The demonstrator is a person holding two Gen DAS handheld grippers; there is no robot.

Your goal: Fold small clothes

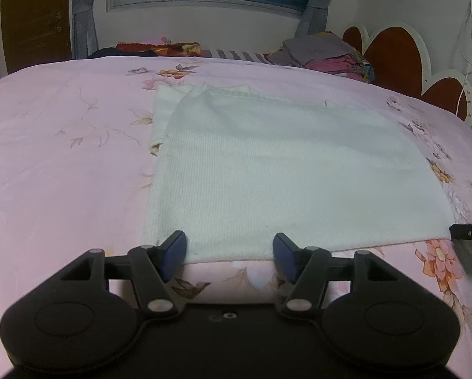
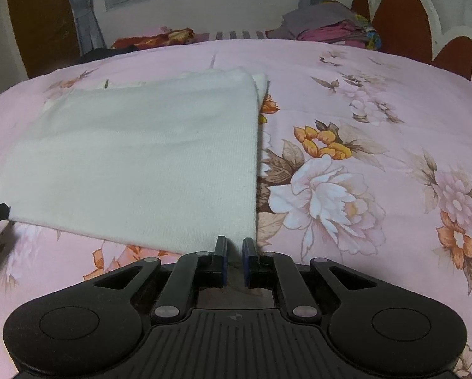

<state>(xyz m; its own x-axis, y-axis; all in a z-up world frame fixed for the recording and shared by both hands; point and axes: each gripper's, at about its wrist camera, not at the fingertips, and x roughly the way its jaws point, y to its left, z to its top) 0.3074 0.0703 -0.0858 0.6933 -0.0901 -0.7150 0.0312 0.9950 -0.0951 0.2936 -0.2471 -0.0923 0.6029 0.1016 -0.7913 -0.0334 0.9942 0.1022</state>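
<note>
Two grippers sit at the white garment's (image 1: 267, 164) near hem: my left gripper (image 1: 229, 249) gapes astride it, ungripped; my right gripper (image 2: 234, 248) is clenched on its corner. Cloth stretches ahead, long axis between them.

Wide bare pink bedspread (image 2: 378, 101) lies open right of the white garment (image 2: 141, 164) and left of it; stacked clothes (image 1: 324, 53) (far edge, by the headboard (image 1: 390, 60)) crowd only that corner.

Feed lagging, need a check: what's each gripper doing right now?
Left gripper: open, straddling the cloth's near edge.
Right gripper: shut on the cloth's corner.
</note>
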